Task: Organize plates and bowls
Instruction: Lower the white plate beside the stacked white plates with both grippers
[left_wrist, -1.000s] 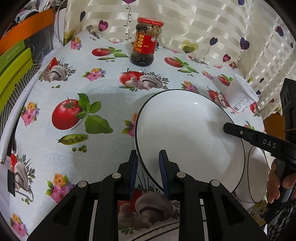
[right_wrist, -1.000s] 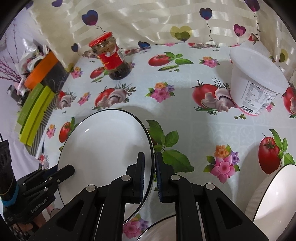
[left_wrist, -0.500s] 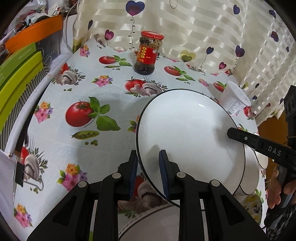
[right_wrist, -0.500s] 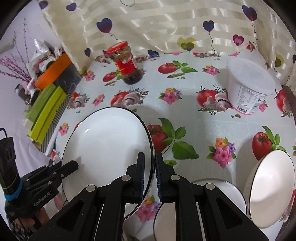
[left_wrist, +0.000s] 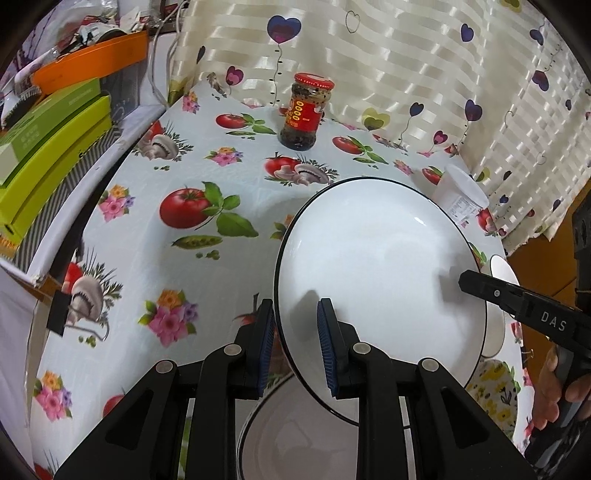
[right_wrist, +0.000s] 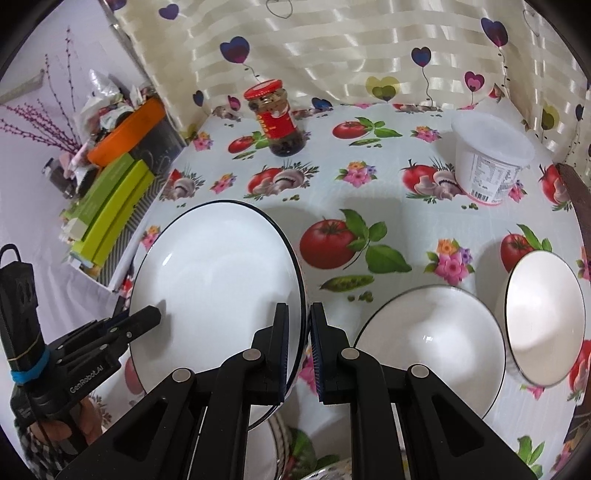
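A large white plate (left_wrist: 376, 280) with a thin black rim hangs tilted above the table, held from both sides. My left gripper (left_wrist: 293, 314) is shut on its left rim, blue pads on either side of the edge. On the opposite rim my right gripper (right_wrist: 299, 317) is shut, with the plate (right_wrist: 218, 284) spreading to its left. Each gripper shows in the other's view: the right one (left_wrist: 476, 284) at the plate's far edge, the left one (right_wrist: 144, 317) low on the left. Two white bowls (right_wrist: 432, 343) (right_wrist: 543, 321) sit on the table to the right.
A red-lidded jar (left_wrist: 304, 110) stands near the curtain at the back and a white plastic tub (right_wrist: 487, 158) at the back right. Green and orange boxes (right_wrist: 107, 206) are stacked beyond the table's left edge. Another bowl (left_wrist: 295, 435) lies under the left gripper.
Both grippers have risen and drawn back together with the plate held between them. The table looks farther off, and the bowls beneath and to the right have come into view.
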